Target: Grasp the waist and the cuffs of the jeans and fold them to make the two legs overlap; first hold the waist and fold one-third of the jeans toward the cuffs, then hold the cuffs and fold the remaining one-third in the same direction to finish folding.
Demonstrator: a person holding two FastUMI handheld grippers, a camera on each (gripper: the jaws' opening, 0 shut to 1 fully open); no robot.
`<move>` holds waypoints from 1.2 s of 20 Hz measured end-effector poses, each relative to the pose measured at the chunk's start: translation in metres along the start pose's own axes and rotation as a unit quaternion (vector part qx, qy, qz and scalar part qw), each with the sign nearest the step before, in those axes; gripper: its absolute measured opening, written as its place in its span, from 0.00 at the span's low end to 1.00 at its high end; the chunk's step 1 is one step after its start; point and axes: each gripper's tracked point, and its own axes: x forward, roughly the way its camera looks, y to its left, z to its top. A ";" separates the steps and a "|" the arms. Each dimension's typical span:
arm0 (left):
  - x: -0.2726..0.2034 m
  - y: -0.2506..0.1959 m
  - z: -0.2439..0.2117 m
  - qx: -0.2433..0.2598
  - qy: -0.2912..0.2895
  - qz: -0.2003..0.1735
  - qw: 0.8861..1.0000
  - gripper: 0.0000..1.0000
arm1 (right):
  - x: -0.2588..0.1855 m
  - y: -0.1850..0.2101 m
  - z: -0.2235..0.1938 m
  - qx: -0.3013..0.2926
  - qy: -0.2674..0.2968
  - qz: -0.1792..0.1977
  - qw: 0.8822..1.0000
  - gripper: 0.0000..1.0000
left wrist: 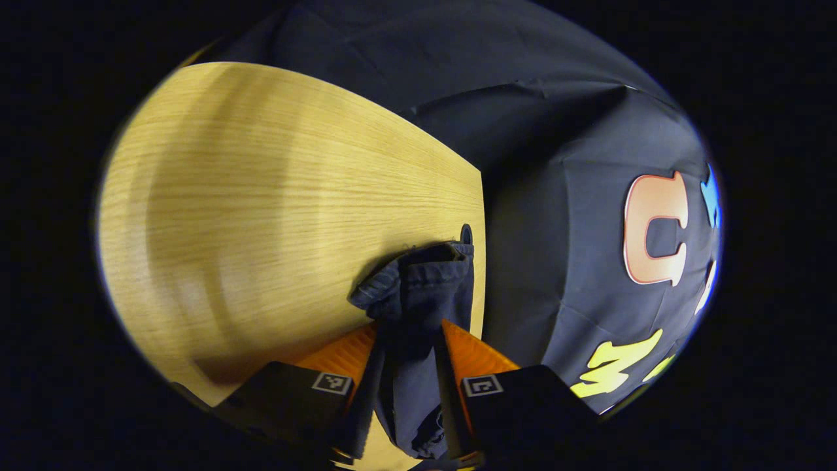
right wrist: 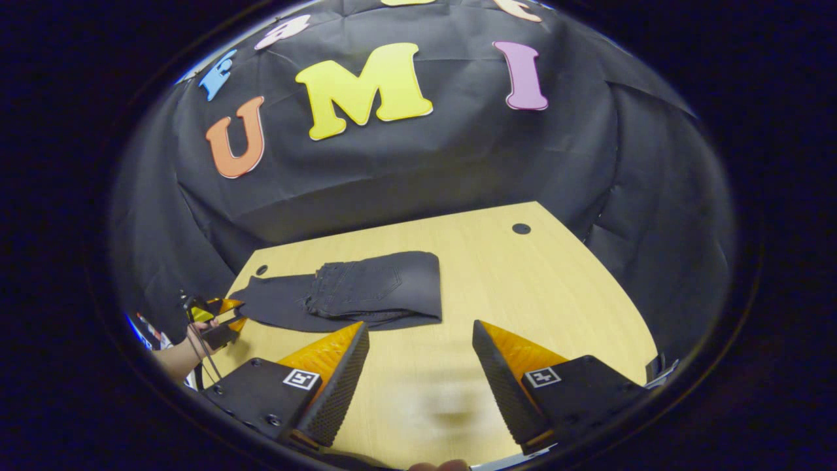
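Note:
Dark jeans [right wrist: 366, 291] lie on the wooden table [right wrist: 536, 294], the waist part folded over the legs toward the left. In the left gripper view my left gripper [left wrist: 407, 353] is shut on the bunched cuffs of the jeans [left wrist: 418, 288] near the table's edge. The right gripper view shows that same left gripper [right wrist: 219, 317] far off at the cuff end, held by a hand [right wrist: 189, 350]. My right gripper [right wrist: 420, 347] hangs open above bare table in front of the jeans, with nothing between its fingers.
Small round holes [right wrist: 521, 228] sit in the tabletop near its back corners, one [left wrist: 466, 233] just beyond the cuffs. Black cloth walls surround the table on the far sides. Bare wood [left wrist: 261, 196] stretches left of the cuffs.

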 end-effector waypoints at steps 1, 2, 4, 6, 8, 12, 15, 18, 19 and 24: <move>0.002 0.003 -0.001 0.000 0.000 0.002 1.000 0.43 | -0.004 -0.003 -0.003 0.007 -0.002 -0.002 1.000 0.94; 0.001 0.002 -0.001 -0.003 0.000 -0.002 1.000 0.34 | -0.006 -0.005 -0.004 0.014 -0.005 -0.005 1.000 0.97; -0.001 -0.002 -0.002 -0.001 -0.001 -0.010 1.000 0.19 | -0.012 -0.013 -0.007 0.019 -0.010 -0.014 1.000 0.97; -0.006 -0.012 -0.004 0.015 -0.002 -0.018 1.000 0.13 | -0.019 -0.017 -0.013 0.024 -0.013 -0.018 0.999 0.97; -0.013 -0.027 -0.007 0.043 -0.001 -0.035 0.998 0.10 | -0.024 -0.022 -0.016 0.026 -0.016 -0.020 0.999 0.98; -0.028 -0.061 -0.020 0.113 0.005 -0.063 0.992 0.09 | -0.035 -0.030 -0.015 0.027 -0.027 -0.019 0.999 0.99; -0.044 -0.086 -0.031 0.155 0.005 -0.081 0.985 0.09 | -0.042 -0.034 -0.014 0.021 -0.033 -0.017 0.999 0.94; -0.061 -0.109 -0.049 0.195 0.006 -0.098 0.976 0.09 | -0.044 -0.039 -0.012 0.017 -0.039 -0.012 0.999 0.97; -0.067 -0.118 -0.056 0.210 0.007 -0.104 0.972 0.09 | -0.045 -0.041 -0.013 0.018 -0.039 -0.010 0.999 0.99; -0.088 -0.169 -0.109 0.308 0.010 -0.131 0.942 0.09 | -0.049 -0.050 -0.006 0.028 -0.049 -0.002 0.998 0.94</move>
